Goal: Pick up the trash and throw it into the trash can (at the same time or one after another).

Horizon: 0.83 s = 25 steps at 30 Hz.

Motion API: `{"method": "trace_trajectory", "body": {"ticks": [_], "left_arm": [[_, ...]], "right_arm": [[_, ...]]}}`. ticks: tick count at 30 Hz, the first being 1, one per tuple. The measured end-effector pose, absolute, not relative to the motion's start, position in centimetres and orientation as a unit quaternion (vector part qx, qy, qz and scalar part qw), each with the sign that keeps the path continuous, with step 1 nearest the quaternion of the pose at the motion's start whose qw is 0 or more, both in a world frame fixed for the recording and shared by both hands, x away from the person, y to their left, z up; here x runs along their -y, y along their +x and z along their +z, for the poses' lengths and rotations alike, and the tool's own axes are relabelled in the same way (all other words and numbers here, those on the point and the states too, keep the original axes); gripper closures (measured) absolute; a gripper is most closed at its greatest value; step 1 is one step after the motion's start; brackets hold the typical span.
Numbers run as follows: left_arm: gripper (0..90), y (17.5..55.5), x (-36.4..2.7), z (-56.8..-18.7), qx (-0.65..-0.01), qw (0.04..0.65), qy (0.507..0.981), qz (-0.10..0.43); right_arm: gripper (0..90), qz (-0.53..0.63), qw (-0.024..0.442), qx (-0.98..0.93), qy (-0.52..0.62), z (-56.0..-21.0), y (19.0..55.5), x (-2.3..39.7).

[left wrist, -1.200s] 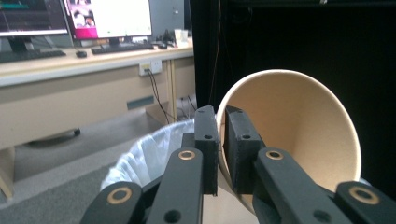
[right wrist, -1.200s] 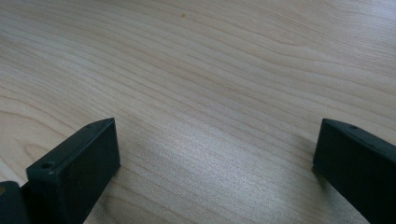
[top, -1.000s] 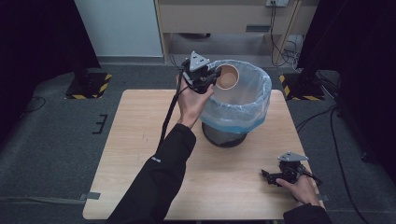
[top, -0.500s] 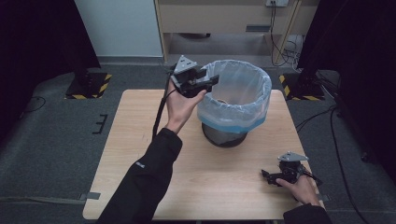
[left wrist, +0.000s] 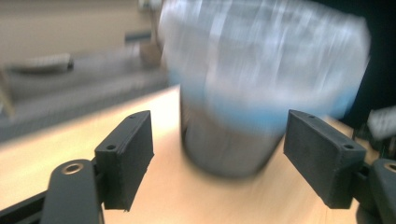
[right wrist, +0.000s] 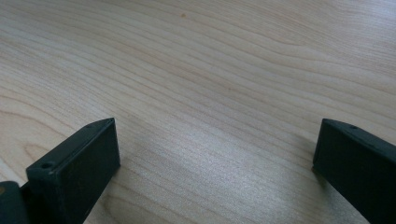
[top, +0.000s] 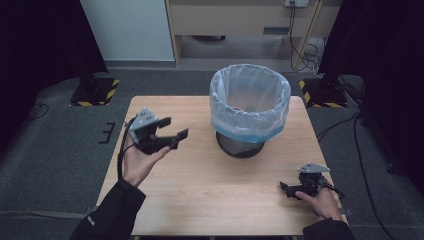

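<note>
A dark waste bin lined with a pale blue-white plastic bag stands at the back middle of the wooden table. My left gripper hovers over the table's left part, apart from the bin and pointing toward it. Its jaws have just been opening and nothing is between them. The left gripper view shows the blurred bin ahead of the wide-apart left gripper. My right gripper rests low at the table's front right corner, pointing left. Its view shows the right gripper open over bare wood.
Black stands with yellow-black striped bases sit on the grey floor beyond the table's back left and back right. A wooden cabinet with cables lines the back wall.
A second ago my left gripper held a brown round thing at the bin's rim. It has since swung left and down, away from the bin, and its jaws have opened with nothing in them. My right hand stayed still.
</note>
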<state>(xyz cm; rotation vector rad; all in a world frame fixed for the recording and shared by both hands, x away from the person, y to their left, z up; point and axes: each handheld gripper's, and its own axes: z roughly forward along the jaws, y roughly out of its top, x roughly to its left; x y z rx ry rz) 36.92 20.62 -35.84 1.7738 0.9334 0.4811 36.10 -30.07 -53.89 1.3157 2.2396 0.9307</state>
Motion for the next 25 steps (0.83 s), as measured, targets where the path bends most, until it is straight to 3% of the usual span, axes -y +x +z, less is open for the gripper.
{"method": "trace_trajectory", "body": {"ticks": [12,17,25], "left_arm": [[18.9,33.1,-25.5,-47.8,-0.462,0.393,0.786,0.12],[17.5,32.7,-27.2,-49.7,-0.479,0.336,0.8,0.134],[15.4,33.0,-28.9,-51.0,-0.509,0.303,0.793,0.145]], "right_arm": [[0.7,0.331,0.191,-0.797,0.469,-53.9,36.1,30.1],[0.7,0.331,0.191,-0.797,0.468,-53.9,36.1,30.1],[0.7,0.331,0.19,-0.797,0.468,-53.9,36.1,30.1]]}}
